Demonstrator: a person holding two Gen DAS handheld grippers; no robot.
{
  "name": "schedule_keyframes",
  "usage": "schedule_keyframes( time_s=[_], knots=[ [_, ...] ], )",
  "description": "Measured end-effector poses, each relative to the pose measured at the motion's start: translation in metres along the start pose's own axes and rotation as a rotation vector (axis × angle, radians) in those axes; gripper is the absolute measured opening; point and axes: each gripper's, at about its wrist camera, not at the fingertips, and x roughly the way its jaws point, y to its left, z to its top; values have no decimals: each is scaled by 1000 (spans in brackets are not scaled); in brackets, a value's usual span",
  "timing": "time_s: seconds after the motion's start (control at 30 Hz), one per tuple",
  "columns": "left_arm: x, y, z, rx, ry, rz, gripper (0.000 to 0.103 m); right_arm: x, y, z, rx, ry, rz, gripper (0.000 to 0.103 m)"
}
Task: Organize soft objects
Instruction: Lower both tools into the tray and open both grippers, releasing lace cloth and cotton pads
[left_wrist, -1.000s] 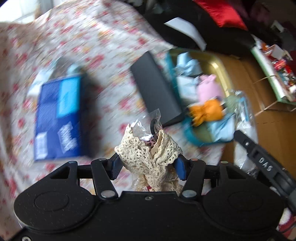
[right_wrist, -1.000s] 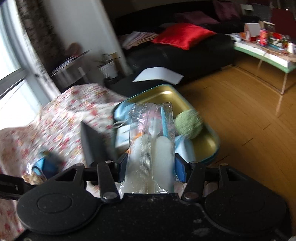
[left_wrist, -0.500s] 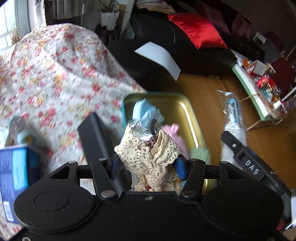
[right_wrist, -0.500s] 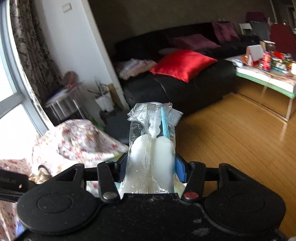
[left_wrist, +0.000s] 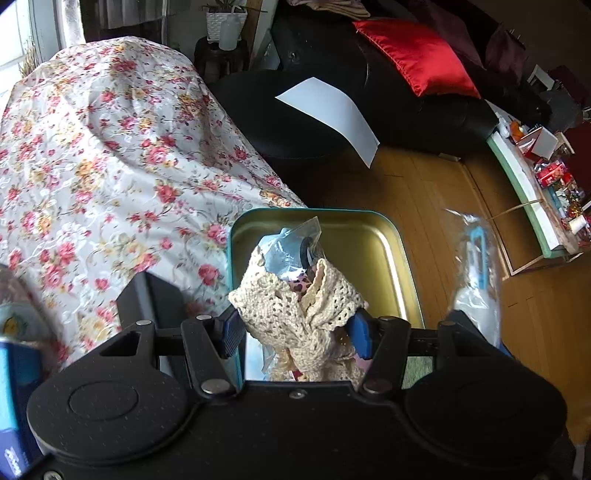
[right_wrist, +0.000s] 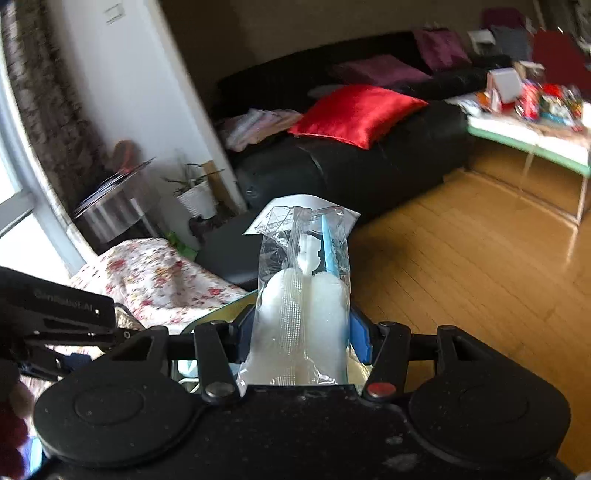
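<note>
Cream crochet lace (left_wrist: 295, 314), knobbly and bagged, sat pinched in our left gripper (left_wrist: 295, 328) at centre frame. A second earlier a full tin filled the right; now its smooth gold tin (left_wrist: 388, 258) lay beneath, ready for dropping. Our right gripper (right_wrist: 301, 336) squeezed the crinkly clear packet (right_wrist: 303, 295).

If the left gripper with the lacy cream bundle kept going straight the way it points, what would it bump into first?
Most likely the teal tin with the gold inside: the left gripper, shut on the cream crochet bundle, points down into it. Depth is hard to judge, so the tin's far wall is a guess.
</note>
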Motion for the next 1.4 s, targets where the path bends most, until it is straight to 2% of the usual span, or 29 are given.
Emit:
schedule_keyframes(
  time_s=[0.23, 0.3, 0.43, 0.83, 0.9, 0.97, 1.0, 1.13, 1.4],
  knots=[
    [25, -16, 14, 22, -5, 3, 56, 10, -5, 1, 33, 18, -14, 52],
    [29, -19, 17, 25, -8, 14, 68, 12, -2, 0, 32, 23, -13, 52],
    [31, -16, 18, 11, -21, 35, 74, 19, 3, -2, 17, 41, -13, 52],
    [19, 15, 0, -34, -20, 78, 77, 28, 16, -7, -64, 52, -10, 52],
    [17, 19, -4, -41, -23, 84, 77, 28, 18, -7, -81, 45, -9, 55],
    [16, 21, -6, -42, -20, 86, 77, 27, 20, -7, -97, 34, -2, 74],
    [16, 21, -7, -41, -16, 86, 77, 26, 21, -8, -108, 29, -1, 76],
    [17, 21, -12, -35, -5, 86, 77, 24, 24, -8, -133, 21, -1, 77],
    [10, 16, -22, -9, 0, 82, 77, 19, 14, -4, -76, -6, -9, 77]
  ],
)
